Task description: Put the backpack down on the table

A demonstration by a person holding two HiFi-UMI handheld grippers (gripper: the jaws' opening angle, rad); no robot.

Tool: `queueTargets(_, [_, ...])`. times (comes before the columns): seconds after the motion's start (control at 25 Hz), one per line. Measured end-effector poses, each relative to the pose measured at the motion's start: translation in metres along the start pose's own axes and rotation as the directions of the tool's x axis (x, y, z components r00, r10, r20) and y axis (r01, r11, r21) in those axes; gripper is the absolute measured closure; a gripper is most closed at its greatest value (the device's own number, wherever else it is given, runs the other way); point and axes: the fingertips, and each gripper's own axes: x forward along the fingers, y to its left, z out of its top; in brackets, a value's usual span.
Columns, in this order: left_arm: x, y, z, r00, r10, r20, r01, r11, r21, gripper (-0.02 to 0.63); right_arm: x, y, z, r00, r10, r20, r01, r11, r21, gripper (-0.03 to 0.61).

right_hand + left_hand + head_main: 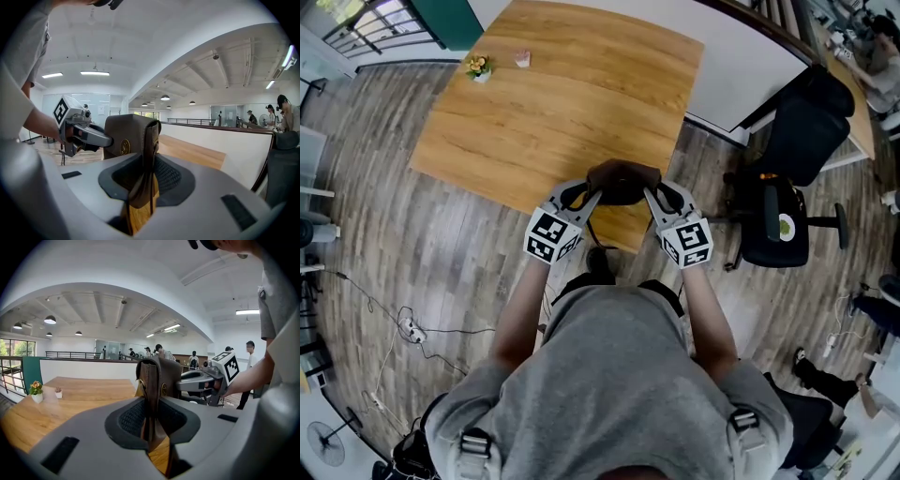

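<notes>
"So where is the dark brown leather backpack [622, 181] at this moment?"

"The head view shows it between the two grippers, over the near edge of the light wooden tabletop [553, 103], just in front of the person. Whether its base touches the wood cannot be told."

"And what has hold of it?"

"Both grippers. The left gripper [151, 412] has its fingers [127, 419] drawn narrow onto a brown leather strap [151, 380] that runs down between them. The right gripper [143, 182] does the same, its fingers [167, 178] pinching a second strap [149, 145] on the opposite side of the bag."

"Which way does it stand?"

"Upright. In both gripper views its long axis runs top to bottom, with the rounded flap uppermost and the body rising beyond the fingers. From above only the top shows, a dark oval whose wider span runs left to right from one gripper to the other. A round gold stud [124, 146] sits on the broad face that both gripper views see."

"Does anything else sit on the tabletop?"

"Yes, at the far left corner, well apart from the backpack: a small white pot with yellow flowers [478, 67], and near it a small pinkish pot [522, 58]. A black office chair [792, 178] stands on the wood-plank floor [384, 244] to the right of the tabletop."
</notes>
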Motion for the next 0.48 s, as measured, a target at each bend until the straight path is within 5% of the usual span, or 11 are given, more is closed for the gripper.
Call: queueTargets(0.48, [0.008,0.032,0.001,1.000,-0.025,-0.003,0.025,1.000,0.009,0.534,0.029,-0.003,0.003,0.999,-0.035,0.000,0.035,0.999,0.001,0.483])
